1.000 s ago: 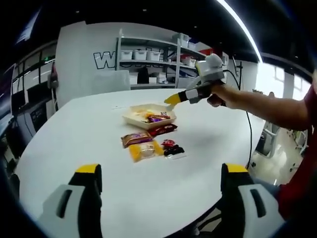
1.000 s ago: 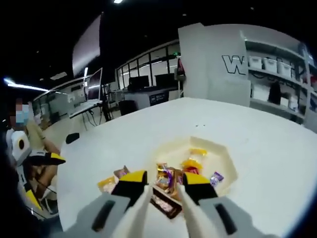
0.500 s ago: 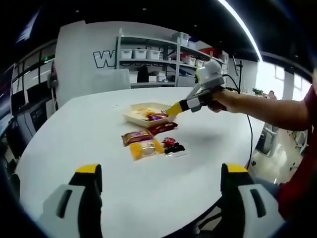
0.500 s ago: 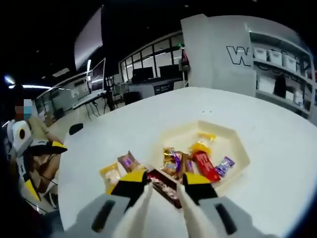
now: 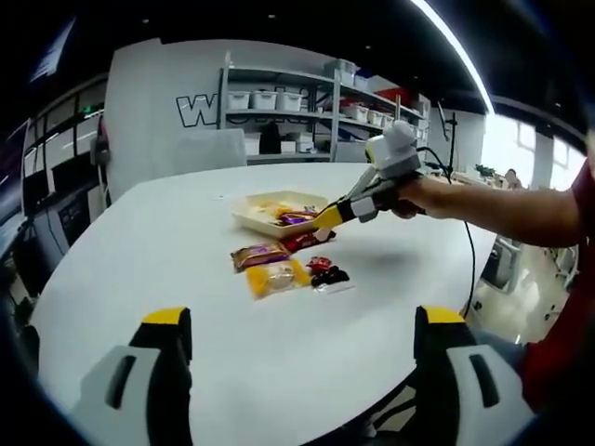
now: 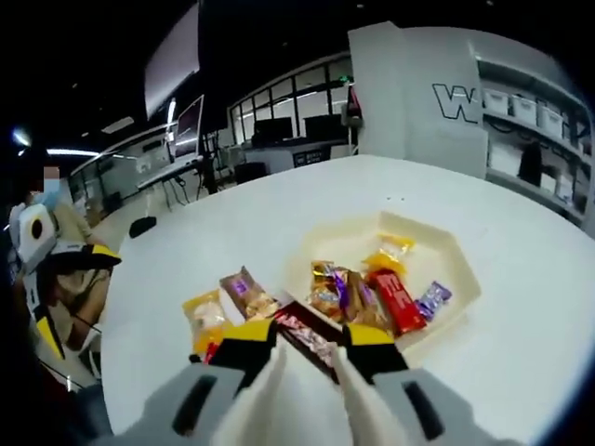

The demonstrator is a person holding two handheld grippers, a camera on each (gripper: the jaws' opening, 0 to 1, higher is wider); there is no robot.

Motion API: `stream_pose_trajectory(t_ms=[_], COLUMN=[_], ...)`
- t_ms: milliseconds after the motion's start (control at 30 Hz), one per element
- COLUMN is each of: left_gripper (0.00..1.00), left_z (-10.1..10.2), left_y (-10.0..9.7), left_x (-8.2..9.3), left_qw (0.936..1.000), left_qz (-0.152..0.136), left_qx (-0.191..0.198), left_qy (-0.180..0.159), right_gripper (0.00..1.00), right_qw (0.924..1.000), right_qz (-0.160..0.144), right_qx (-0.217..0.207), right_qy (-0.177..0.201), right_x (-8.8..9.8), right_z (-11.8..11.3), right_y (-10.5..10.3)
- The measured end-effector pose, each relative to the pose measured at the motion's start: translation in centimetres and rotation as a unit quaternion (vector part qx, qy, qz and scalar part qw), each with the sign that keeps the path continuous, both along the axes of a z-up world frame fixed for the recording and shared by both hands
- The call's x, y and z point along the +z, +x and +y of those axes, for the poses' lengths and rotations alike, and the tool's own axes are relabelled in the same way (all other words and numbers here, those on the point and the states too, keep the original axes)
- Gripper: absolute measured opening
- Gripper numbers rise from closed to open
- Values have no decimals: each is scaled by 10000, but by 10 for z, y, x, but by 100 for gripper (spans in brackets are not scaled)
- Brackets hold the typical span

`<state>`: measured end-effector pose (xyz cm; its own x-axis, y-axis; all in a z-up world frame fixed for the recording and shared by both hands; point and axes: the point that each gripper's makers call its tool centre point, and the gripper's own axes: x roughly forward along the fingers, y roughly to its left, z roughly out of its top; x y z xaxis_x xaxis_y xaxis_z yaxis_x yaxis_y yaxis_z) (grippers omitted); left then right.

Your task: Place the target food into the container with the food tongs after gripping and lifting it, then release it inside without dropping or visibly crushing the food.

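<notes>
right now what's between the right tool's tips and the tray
In the right gripper view, a dark red snack bar lies between the right tool tips, beside the cream tray. No other item sits between.

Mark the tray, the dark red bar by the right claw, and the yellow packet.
tray (image 6: 462, 279), right gripper view, bare right rim
dark red bar (image 6: 305, 336), right gripper view, wrapper middle between the tips
yellow packet (image 6: 205, 316), right gripper view, wrapper middle
</notes>
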<state>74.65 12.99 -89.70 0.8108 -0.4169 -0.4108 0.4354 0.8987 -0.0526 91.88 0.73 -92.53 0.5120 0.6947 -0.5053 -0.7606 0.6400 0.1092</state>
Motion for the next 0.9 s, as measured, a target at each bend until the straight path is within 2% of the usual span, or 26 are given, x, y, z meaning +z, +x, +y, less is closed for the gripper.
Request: stream_pose_trajectory(t_ms=[433,800,867,900], left_gripper=[97,96,96,96], left_z=[-12,-26,-28,-28], left_y=[-4,-7,-7,-7], left_x=[-1,-2,-2,-2], left_qw=[9999,9995,9994,9994], left_qz=[0,-11,-15,-19], left_qx=[-147,-321,-341,-348], left_qy=[27,43,51,47], right_gripper=[22,22,22,22], right_qw=[9995,9981,9987,9997], right_qz=[268,547,469,183], right_qx=[-160,-195,-177,-162], right_qy=[100,212,112,43], right_x=[0,0,1,5], right_z=[-12,-21,-22,-24], right_y=[-20,-47,-48,-43])
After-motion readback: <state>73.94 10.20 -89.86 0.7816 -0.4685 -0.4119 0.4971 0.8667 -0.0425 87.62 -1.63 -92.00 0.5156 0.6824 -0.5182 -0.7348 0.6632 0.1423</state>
